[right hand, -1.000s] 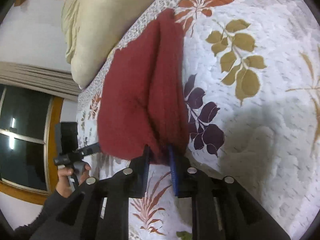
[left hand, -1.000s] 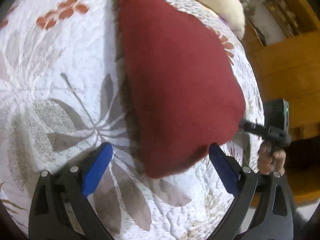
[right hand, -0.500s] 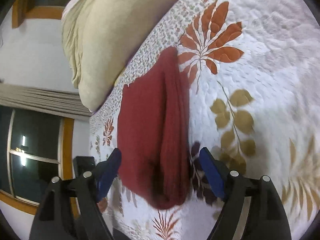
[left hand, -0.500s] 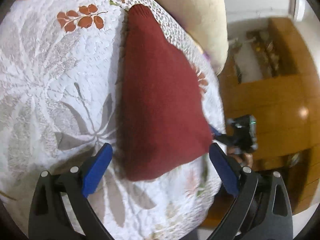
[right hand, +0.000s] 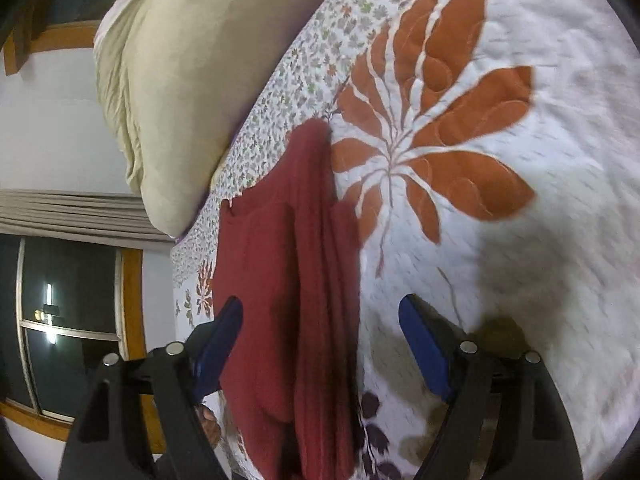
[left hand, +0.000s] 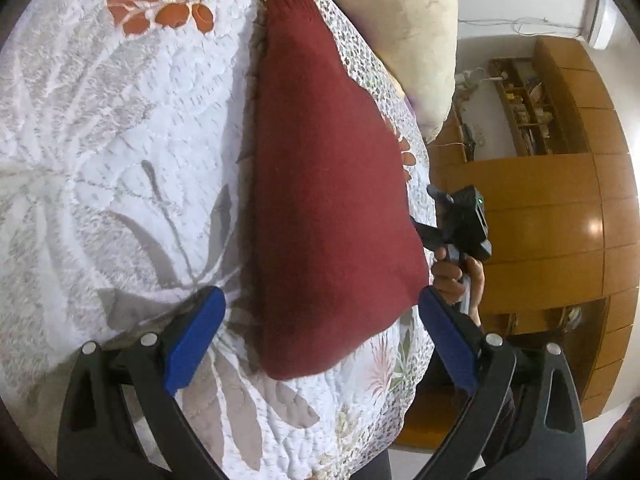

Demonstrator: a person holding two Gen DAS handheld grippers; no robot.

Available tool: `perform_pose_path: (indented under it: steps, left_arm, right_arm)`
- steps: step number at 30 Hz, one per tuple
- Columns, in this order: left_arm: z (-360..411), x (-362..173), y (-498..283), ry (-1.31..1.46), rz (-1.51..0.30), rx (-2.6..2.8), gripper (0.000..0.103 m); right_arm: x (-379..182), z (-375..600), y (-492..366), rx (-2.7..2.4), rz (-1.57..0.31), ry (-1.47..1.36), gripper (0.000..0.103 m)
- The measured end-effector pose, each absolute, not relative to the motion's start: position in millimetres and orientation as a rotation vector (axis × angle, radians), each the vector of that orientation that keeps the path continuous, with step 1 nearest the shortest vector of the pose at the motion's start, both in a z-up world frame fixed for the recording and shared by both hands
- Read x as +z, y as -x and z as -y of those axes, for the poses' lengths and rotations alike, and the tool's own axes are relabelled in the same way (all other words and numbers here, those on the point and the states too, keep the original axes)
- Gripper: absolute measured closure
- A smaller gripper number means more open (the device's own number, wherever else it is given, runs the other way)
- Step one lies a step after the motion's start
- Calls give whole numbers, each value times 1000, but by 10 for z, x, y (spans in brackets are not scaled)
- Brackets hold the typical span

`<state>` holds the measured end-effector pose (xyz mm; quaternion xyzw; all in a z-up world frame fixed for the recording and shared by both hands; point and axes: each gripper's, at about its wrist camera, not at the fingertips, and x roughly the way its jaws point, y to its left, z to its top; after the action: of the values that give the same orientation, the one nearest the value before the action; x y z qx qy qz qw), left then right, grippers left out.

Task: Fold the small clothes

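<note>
Left wrist view: close above the quilt [left hand: 100, 152], looking forward and down between spread blue pads [left hand: 196, 334], toward the pillow [left hand: 400, 20] at the top and a wooden cabinet [left hand: 560, 208] off the bed's right edge. Near its right edge, the right gripper [left hand: 434, 206] and the hand [left hand: 460, 280] holding it.

Right wrist view: also close over the quilt [right hand: 540, 200], facing along the bed between spread pads [right hand: 220, 344], with pillow [right hand: 180, 60] upper left and a dark window [right hand: 68, 320] at far left.

Shared by both: the red garment [left hand: 328, 208] [right hand: 288, 280], filling the middle of each view, seen from opposite sides, plus pillow and floral quilt.
</note>
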<state>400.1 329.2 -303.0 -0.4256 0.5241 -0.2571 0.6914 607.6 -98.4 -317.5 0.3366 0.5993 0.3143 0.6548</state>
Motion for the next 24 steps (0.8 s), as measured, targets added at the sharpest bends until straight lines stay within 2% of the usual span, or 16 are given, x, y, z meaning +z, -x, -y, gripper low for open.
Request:
perform_pose_path:
  steps: [5, 7, 14, 17, 18, 19, 21, 24]
  left_arm:
    - [-3140, -3089, -4128, 939, -1187, -615, 5]
    - [-3052, -3114, -4186, 929, -1193, -647, 5]
    - [-2771, -3202, -4352, 865, -1259, -656, 4]
    - [-2713, -3183, -4405, 847, -1281, -618, 5]
    - [-2687, -3178, -4417, 834, -1298, -600, 18]
    - [-2673, -3205, -4433, 815, -1336, -572, 48]
    - [-2703, -3217, -4445, 844, -1360, -560, 55]
    - [-2735, -3084, -4418, 817, -1351, -557, 63]
  right_arm:
    - [-3299, 661, -6280, 793, -1399, -787, 21]
    - [-3323, 450, -6351, 816, -1418, -762, 17]
    - [-3381, 24, -6421, 871, -1450, -696, 17]
    - [-3376, -20, -6423, 865, -1449, -682, 22]
    - [-3382, -27, -6415, 852, -1448, -664, 36]
    - [-3421, -41, -6408, 845, -1457, -660, 53]
    - [-3429, -20, -6375, 830, -1450, -675, 60]
    - [-3309, -35, -6295, 818, -1410, -677, 65]
